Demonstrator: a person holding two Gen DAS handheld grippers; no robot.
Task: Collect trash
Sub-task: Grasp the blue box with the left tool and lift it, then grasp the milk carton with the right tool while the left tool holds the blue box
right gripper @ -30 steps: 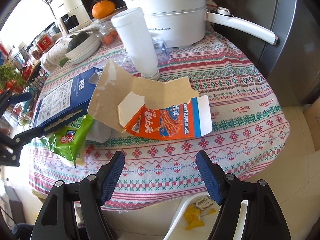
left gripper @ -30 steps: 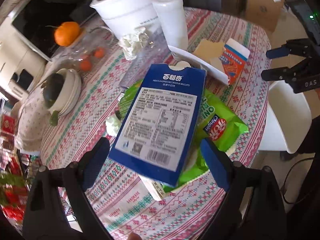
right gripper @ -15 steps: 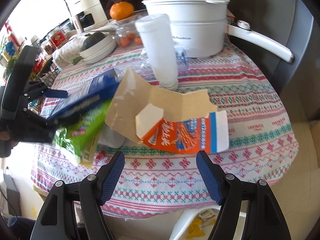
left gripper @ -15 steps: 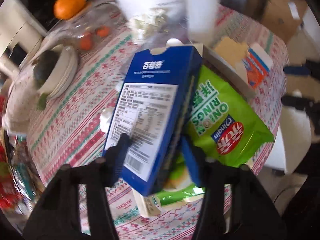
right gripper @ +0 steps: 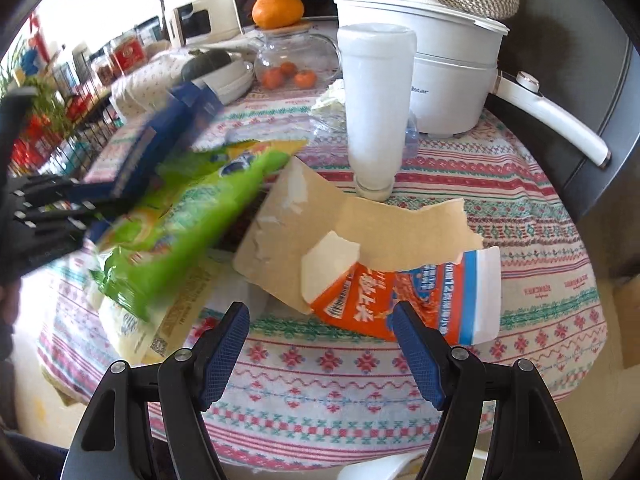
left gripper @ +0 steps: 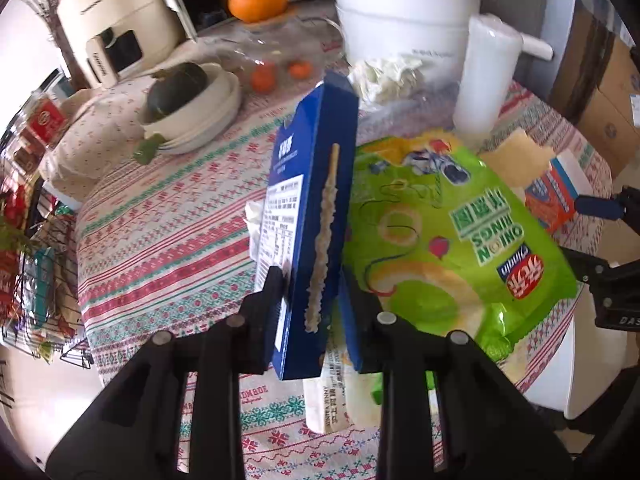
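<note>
- Left gripper (left gripper: 312, 312): jaws have just been closing, now narrow and clamped on the blue biscuit box (left gripper: 316, 216). Box stands on edge between the pads, narrow side to the camera, running forward and up from the tips.
- Box's lower end hangs below the pads. Its far top corner overlaps the crumpled white tissue (left gripper: 384, 78) behind, so contact there is unclear.
- Green onion-rings bag (left gripper: 452, 248) sits just right of the left gripper. The right finger hides its near-left edge; whether it is pinched with the box I cannot tell.
- White wrapper (left gripper: 332, 396) pokes out under the box and bag, mostly hidden by both fingers.
- Right gripper (right gripper: 320, 344): jaws wide, nothing between the pads, hovering over the patterned tablecloth (right gripper: 320, 392).
- Torn orange carton (right gripper: 400, 280) lies just ahead of the right gripper, slightly right, brown inner flap up. The right fingertip covers its near edge.
- In the right wrist view the left gripper, box and bag at far left are motion-blurred; the grip is unreadable from there.
- White bottle (right gripper: 376, 112) stands upside down beyond the carton, white pot (right gripper: 440, 64) behind it, pot lid cut off at the top.
</note>
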